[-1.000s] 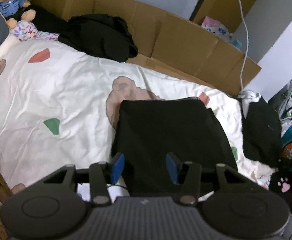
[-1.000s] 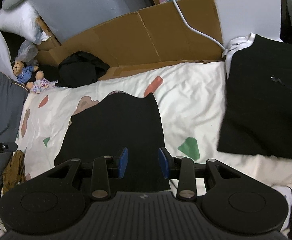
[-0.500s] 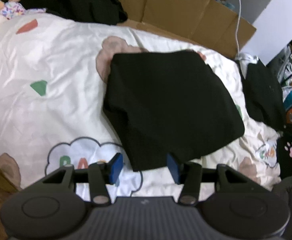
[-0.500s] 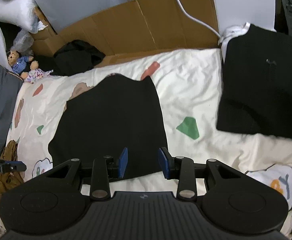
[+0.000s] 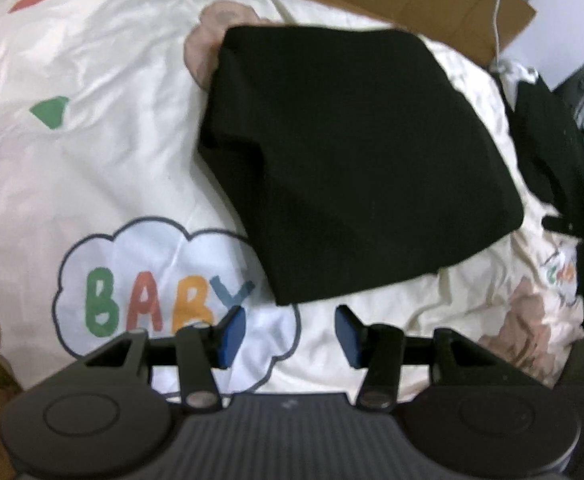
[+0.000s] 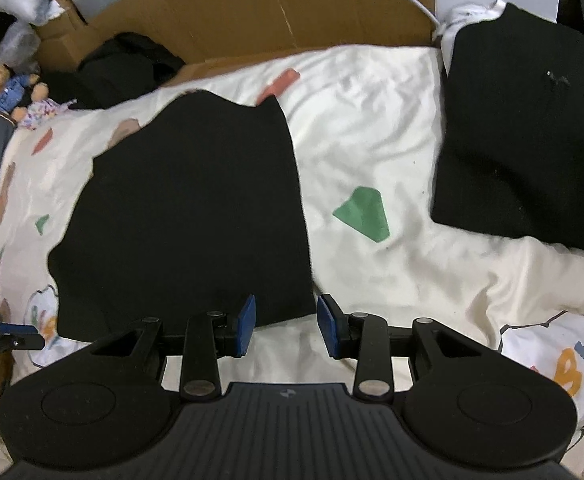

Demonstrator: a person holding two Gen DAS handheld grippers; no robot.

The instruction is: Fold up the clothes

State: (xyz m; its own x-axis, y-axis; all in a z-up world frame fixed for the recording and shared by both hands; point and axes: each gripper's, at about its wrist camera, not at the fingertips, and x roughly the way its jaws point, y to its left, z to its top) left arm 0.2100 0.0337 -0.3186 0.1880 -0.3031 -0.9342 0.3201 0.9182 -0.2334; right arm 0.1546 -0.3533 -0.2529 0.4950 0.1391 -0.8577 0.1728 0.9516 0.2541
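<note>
- Our left gripper (image 5: 290,334) points steeply down with its blue pads (image 5: 232,334) standing moderately apart and nothing between them; it hovers just short of the near edge of the black garment (image 5: 351,168), beside that edge's left corner.
- Our right gripper (image 6: 286,326) also has its blue pads (image 6: 247,324) parted, somewhat narrower, and empty; the garment's near right corner lies just beyond the gap.
- We judge that both grippers are set at the two near corners so that each can pinch one and lift the near edge over for a fold.
- The black garment (image 6: 188,208) lies flat and partly folded in the middle of the cream bedsheet (image 5: 92,168), just beyond a printed cloud reading "BABY" (image 5: 164,304).
- To the right of the garment, well apart, a second black garment (image 6: 531,140) lies as a neat rectangle, likely already folded.
- Beyond the garment, flattened cardboard (image 6: 292,8) lines the far side of the bed like a low wall; it holds nothing that we can see.
- To the far left of the garment, a crumpled dark pile (image 6: 128,68) waits, with a small teddy bear (image 6: 8,86) beside it.
</note>
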